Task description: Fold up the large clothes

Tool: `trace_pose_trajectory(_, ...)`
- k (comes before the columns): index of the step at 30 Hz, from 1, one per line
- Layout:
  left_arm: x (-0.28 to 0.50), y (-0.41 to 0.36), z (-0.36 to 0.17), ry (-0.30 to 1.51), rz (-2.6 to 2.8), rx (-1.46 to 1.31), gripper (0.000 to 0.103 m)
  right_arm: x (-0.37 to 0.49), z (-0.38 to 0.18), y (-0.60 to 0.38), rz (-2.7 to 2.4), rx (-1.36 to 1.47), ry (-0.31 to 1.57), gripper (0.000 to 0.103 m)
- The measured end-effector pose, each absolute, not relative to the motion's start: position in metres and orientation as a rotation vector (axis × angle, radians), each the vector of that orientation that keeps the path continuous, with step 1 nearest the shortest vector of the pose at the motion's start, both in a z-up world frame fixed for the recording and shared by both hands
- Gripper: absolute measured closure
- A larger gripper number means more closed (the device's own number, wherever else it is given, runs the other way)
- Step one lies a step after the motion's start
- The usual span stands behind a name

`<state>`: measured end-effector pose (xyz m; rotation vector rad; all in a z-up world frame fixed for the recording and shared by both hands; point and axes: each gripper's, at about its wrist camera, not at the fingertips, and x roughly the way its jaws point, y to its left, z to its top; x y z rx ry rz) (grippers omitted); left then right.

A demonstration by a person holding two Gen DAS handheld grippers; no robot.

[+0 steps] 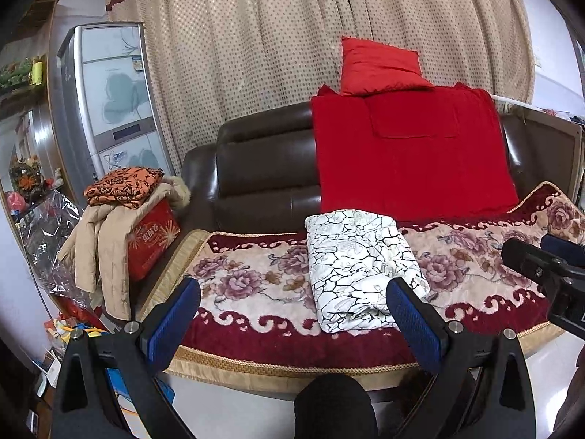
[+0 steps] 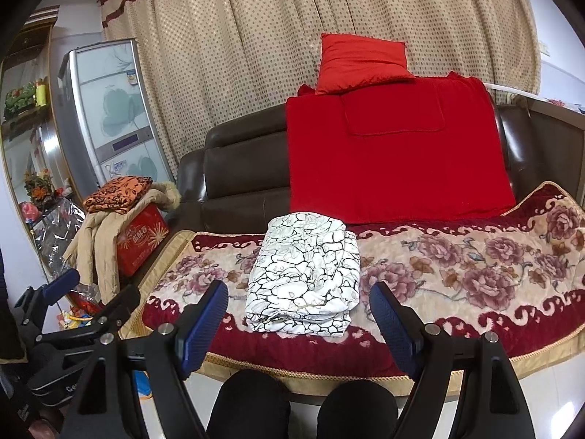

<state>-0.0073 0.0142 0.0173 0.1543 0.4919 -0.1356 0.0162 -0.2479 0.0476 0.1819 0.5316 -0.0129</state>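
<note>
A white garment with a black crackle print (image 1: 360,269) lies folded in a thick bundle on the floral sofa cover (image 1: 256,285); it also shows in the right wrist view (image 2: 307,274). My left gripper (image 1: 292,305) is open and empty, held back from the sofa's front edge, with the bundle just beyond its right finger. My right gripper (image 2: 298,309) is open and empty, in front of the bundle and apart from it. The right gripper shows at the right edge of the left wrist view (image 1: 548,267), and the left gripper at the lower left of the right wrist view (image 2: 84,303).
A red blanket (image 2: 395,153) and red pillow (image 2: 362,62) rest on the brown leather sofa back (image 2: 241,161). A red box (image 2: 140,241) with a beige coat and an orange folded cloth (image 2: 117,190) stands left of the sofa. A fridge (image 2: 106,109) stands behind. Knees in black (image 2: 248,402) are below.
</note>
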Motion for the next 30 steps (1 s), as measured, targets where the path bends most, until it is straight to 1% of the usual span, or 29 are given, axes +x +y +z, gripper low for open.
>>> trace_pose_trajectory(10, 0.013, 0.02, 0.019, 0.503, -0.133, 0.128, 0.002, 0.028, 0.049, -0.247, -0.026, 0.181, 0.54, 0.02)
trace_pose_trajectory(23, 0.06, 0.036, 0.01, 0.55, -0.142, 0.109, 0.002, 0.08, 0.04, -0.227, -0.029, 0.152, 0.601, 0.02)
trace_pose_trajectory(30, 0.076, 0.04, 0.012, 0.553, -0.119, 0.123, 0.002, 0.104, 0.042, -0.217, -0.011, 0.152, 0.604, 0.02)
